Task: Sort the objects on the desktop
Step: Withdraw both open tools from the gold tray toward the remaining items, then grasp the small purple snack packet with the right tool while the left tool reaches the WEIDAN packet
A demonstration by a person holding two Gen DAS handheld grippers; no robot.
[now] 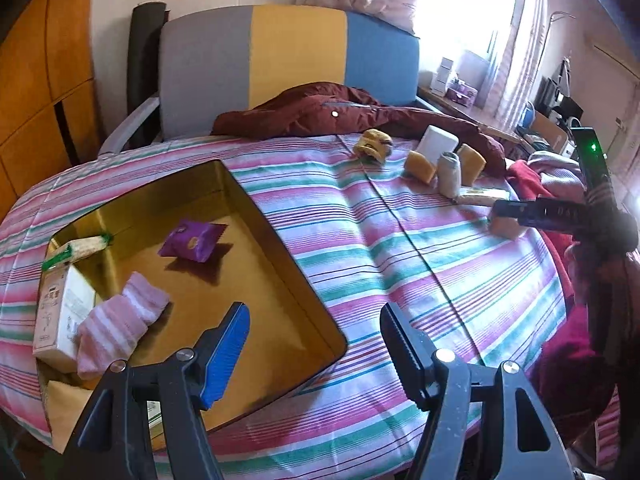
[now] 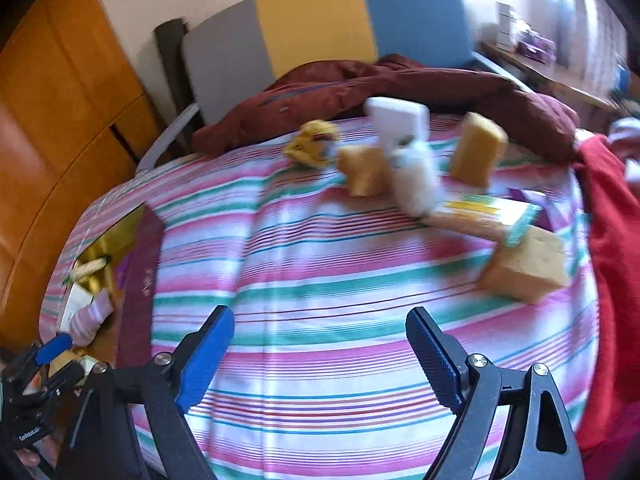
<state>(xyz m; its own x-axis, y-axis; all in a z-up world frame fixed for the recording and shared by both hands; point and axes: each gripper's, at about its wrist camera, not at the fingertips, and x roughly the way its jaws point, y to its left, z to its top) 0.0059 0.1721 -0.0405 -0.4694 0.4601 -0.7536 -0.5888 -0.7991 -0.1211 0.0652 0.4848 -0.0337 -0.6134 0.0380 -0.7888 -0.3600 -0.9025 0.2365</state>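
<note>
A gold-lined box (image 1: 280, 240) sits on the striped cloth (image 1: 400, 248) at left. It holds a purple snack packet (image 1: 192, 240), a pink striped sock (image 1: 120, 324), a white carton (image 1: 56, 312) and a green-ended wafer pack (image 1: 80, 248). My left gripper (image 1: 316, 320) is open and empty over the box's near right corner. My right gripper (image 2: 320, 328) is open and empty above the cloth. Ahead of it lie yellow sponges (image 2: 528, 268), a rolled grey sock (image 2: 412, 180), a white block (image 2: 396, 124), a yellow toy (image 2: 312, 144) and a flat snack pack (image 2: 480, 212).
A maroon jacket (image 1: 320, 112) lies along the far edge in front of a grey, yellow and blue chair back (image 1: 288, 52). Red cloth (image 2: 612, 220) hangs at the right edge. Wooden cabinets (image 1: 36, 92) stand at left.
</note>
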